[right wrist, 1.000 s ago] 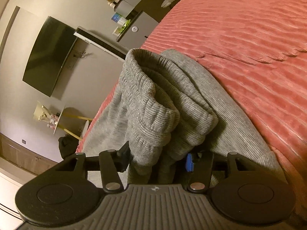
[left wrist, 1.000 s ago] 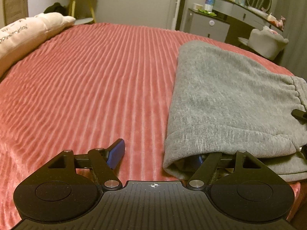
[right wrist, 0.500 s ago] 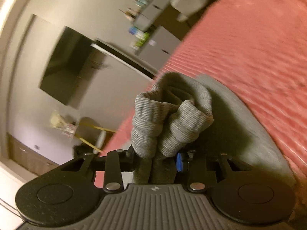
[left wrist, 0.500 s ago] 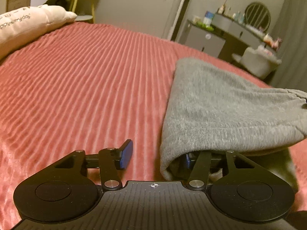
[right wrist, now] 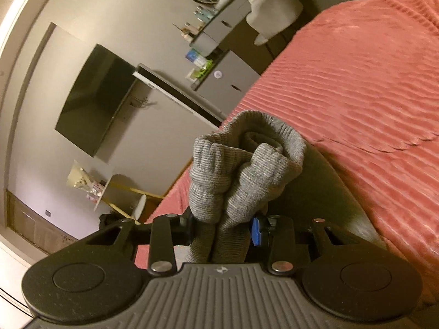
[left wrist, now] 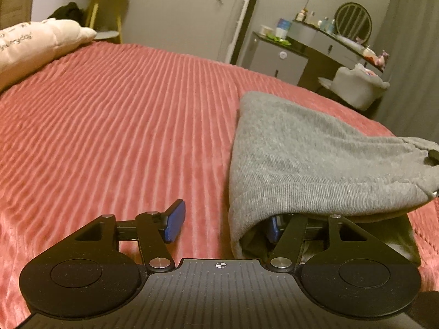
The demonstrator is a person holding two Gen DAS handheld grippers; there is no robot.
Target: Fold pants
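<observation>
Pants (right wrist: pixel 241 170) bunched in right tool (right wrist: pixel 223 229).

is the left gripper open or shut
Open: left gripper jaws stand wide apart, one tucked under the grey knit pants.

Right tongs (right wrist: pixel 223 226) clamped tight on bunched ribbed cuffs of the grey knit pants (right wrist: pixel 241 170), fabric standing up between the black arms; blue pad (right wrist: pixel 255 231) visible on one finger, pressed against the cloth. More grey fabric trails down to the right, in shadow. Behind: bed with pink ribbed bedspread (right wrist: pixel 370 96). Far side: black wall-mounted TV (right wrist: pixel 96 101), grey dresser with bottles (right wrist: pixel 219 30), round white side table with yellow legs (right wrist: pixel 120 192).
</observation>
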